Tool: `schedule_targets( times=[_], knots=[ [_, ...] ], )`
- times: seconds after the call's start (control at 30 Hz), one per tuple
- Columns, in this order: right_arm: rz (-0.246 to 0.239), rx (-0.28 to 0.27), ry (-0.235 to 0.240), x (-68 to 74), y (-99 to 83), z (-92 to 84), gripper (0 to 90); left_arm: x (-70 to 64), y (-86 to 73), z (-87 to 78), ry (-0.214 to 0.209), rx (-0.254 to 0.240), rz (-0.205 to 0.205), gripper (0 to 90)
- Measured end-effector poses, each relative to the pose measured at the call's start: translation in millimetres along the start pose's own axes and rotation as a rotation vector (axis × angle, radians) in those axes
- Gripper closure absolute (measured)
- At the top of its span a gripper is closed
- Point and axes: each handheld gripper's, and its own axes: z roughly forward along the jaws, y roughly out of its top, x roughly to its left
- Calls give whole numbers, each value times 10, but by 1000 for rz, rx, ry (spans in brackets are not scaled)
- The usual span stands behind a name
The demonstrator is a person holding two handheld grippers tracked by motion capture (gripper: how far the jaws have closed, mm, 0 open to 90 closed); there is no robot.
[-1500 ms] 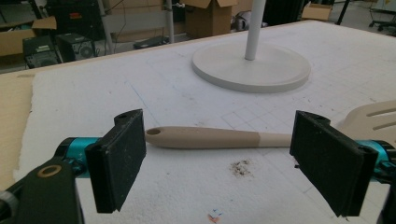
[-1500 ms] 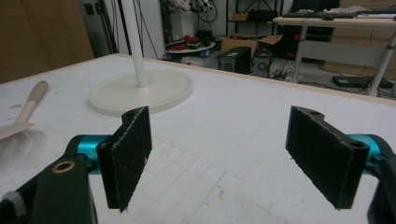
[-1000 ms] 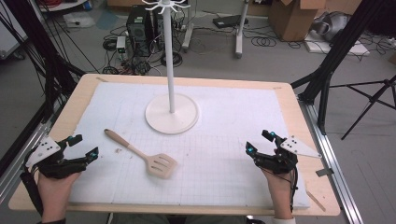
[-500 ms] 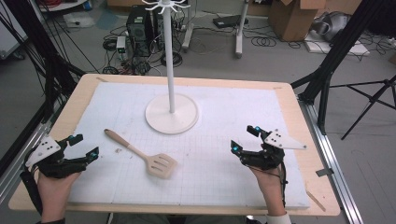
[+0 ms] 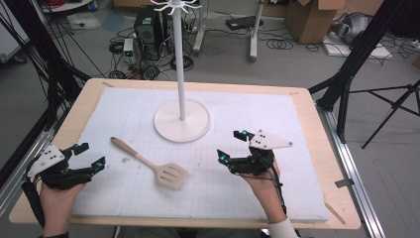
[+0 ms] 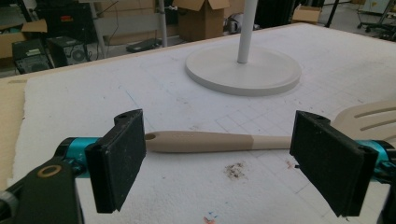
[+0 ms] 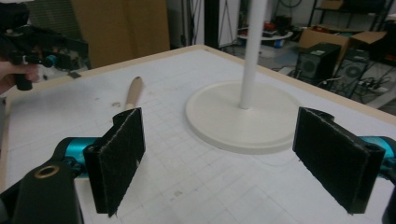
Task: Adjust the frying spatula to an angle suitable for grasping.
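Spatula (image 5: 151,164): a pale wooden slotted turner lies flat on the white foam mat (image 5: 297,148), its handle pointing toward the far left and its slotted blade toward you, between your two grippers. Your left gripper (image 5: 89,156) sits near the mat's left edge, jaws spread wide and empty; in the left gripper view the handle (image 6: 210,141) lies crosswise just beyond those jaws, a small hole at its rounded end, and the blade (image 6: 369,119) peeks out past the right-hand jaw. Your right gripper (image 5: 233,147) hovers to the right of the blade, jaws also apart and holding nothing. Beyond the spatula stands a white stand (image 5: 182,119), a round flat base with a slim upright pole, smooth and matte. Nothing lies between either gripper and the spatula. The mat carries a faint grid and a few dark crumbs (image 6: 235,171) beside the handle. It rests on a light wooden tabletop (image 5: 74,114).
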Motion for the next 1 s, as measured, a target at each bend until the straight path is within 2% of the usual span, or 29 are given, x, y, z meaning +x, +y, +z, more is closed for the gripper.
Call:
schedule_targets(
  times=[0.07,0.13,0.17,0.23,0.27,0.33,0.37,0.47,0.5,0.53,0.57,0.77,0.9,0.93,0.97,1.0],
  knots=[
    [-2,18,25,44,42,133,157,0,-3,3,-2,3,0,188],
    [-1,22,32,55,51,167,158,2,-4,6,-4,5,3,188],
    [1,36,54,81,75,270,158,0,-7,13,-2,5,0,188],
    [5,43,61,91,84,304,158,1,-9,16,-5,6,0,188],
    [3,63,80,122,116,410,158,0,-9,19,-5,8,0,188],
    [5,73,92,142,132,457,158,-1,-9,22,-7,10,3,188],
    [-1,87,115,186,168,560,162,-4,-9,25,-6,10,3,188],
    [-4,100,129,226,194,642,167,-4,-9,26,-7,11,4,188],
    [-13,120,137,273,225,740,168,-6,-11,28,-8,13,2,188],
    [-13,120,137,273,225,740,168,-6,-11,28,-8,13,2,188],
    [-13,140,157,332,259,845,170,-6,-11,27,-9,12,3,188],
    [-29,176,183,452,332,1056,193,-8,-11,22,-8,10,2,188],
    [-48,224,226,586,382,1278,219,-6,-17,26,-10,15,4,188],
    [-48,224,226,586,382,1278,219,-6,-17,26,-10,15,4,188],
    [-46,249,251,631,393,1371,231,-8,-16,27,-12,16,4,188],
    [-46,249,251,631,393,1371,231,-8,-16,27,-12,16,4,188]
  ],
)
